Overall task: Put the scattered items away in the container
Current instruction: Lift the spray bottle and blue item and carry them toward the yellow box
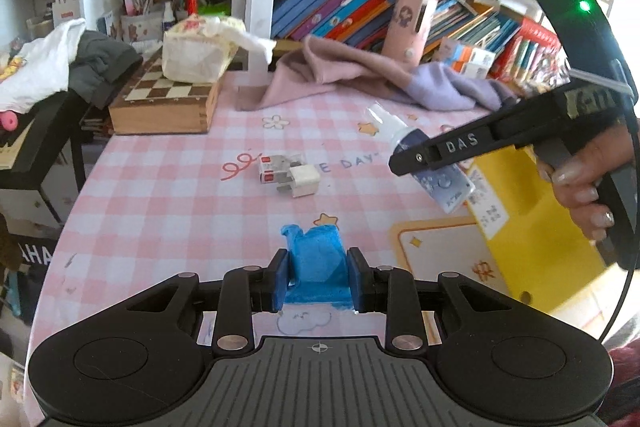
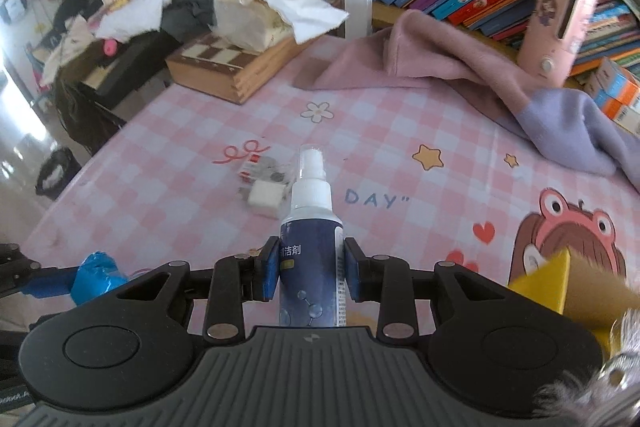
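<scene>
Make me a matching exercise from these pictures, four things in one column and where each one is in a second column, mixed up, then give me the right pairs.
Things:
1. spray bottle
2. blue packet
3. white charger plug
4. tissue pack

Places:
A. lying on the pink checked tablecloth, held by nothing
B. on top of the chessboard box
C. clamped in the right tool
D. clamped in the left tool

Pairs: 1-C, 2-D, 3-A, 4-B
</scene>
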A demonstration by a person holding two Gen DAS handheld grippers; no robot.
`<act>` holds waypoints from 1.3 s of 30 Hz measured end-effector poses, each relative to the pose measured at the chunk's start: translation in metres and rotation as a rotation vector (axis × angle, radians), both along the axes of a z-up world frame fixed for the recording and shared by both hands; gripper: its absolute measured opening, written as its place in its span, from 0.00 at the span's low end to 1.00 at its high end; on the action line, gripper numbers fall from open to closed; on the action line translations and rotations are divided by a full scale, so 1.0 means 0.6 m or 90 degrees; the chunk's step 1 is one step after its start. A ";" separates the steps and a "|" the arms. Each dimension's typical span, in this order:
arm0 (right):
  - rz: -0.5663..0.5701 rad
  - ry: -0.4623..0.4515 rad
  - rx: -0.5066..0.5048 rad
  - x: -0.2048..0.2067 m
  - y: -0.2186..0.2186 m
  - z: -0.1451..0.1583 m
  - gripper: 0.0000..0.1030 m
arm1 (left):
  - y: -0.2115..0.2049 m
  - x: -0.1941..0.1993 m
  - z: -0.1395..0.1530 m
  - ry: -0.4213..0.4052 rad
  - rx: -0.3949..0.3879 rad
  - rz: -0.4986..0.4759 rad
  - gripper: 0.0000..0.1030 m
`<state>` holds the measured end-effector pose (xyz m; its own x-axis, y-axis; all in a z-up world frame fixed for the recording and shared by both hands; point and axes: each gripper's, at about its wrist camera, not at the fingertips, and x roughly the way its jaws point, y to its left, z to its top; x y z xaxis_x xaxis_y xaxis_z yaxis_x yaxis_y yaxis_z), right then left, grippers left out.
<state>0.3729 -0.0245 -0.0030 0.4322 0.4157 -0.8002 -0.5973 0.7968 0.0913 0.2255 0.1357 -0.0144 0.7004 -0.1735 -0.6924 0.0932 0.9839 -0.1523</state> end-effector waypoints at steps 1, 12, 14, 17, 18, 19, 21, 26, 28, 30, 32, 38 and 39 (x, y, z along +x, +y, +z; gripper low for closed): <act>-0.004 0.000 0.008 -0.014 -0.005 0.006 0.29 | 0.002 -0.009 0.005 -0.004 -0.003 -0.002 0.28; -0.026 -0.008 0.057 -0.187 -0.032 0.049 0.29 | 0.024 -0.122 0.034 -0.030 -0.027 -0.007 0.27; -0.030 -0.015 0.059 -0.219 -0.034 0.051 0.29 | 0.026 -0.145 0.033 -0.031 -0.032 -0.007 0.27; -0.035 -0.027 0.053 -0.263 -0.036 0.051 0.29 | 0.026 -0.179 0.036 -0.033 -0.030 -0.015 0.27; -0.038 -0.030 0.051 -0.277 -0.038 0.050 0.29 | 0.026 -0.189 0.038 -0.036 -0.028 -0.017 0.27; -0.041 -0.031 0.051 -0.291 -0.040 0.049 0.29 | 0.027 -0.199 0.040 -0.039 -0.025 -0.020 0.27; -0.050 -0.030 0.053 -0.319 -0.044 0.047 0.29 | 0.029 -0.219 0.043 -0.044 -0.022 -0.024 0.27; -0.078 -0.025 0.057 -0.387 -0.056 0.041 0.29 | 0.027 -0.265 0.042 -0.040 -0.027 -0.044 0.27; -0.089 -0.027 0.056 -0.416 -0.061 0.039 0.29 | 0.022 -0.278 0.040 -0.037 -0.028 -0.060 0.27; -0.100 -0.032 0.052 -0.442 -0.068 0.039 0.29 | 0.013 -0.288 0.040 -0.035 -0.028 -0.084 0.27; -0.117 -0.033 0.049 -0.461 -0.077 0.039 0.29 | 0.001 -0.296 0.041 -0.036 -0.026 -0.106 0.27; -0.170 -0.043 0.038 -0.496 -0.113 0.045 0.29 | -0.032 -0.300 0.041 -0.035 -0.037 -0.159 0.27; -0.178 -0.043 0.035 -0.502 -0.119 0.044 0.29 | -0.039 -0.300 0.039 -0.034 -0.038 -0.169 0.27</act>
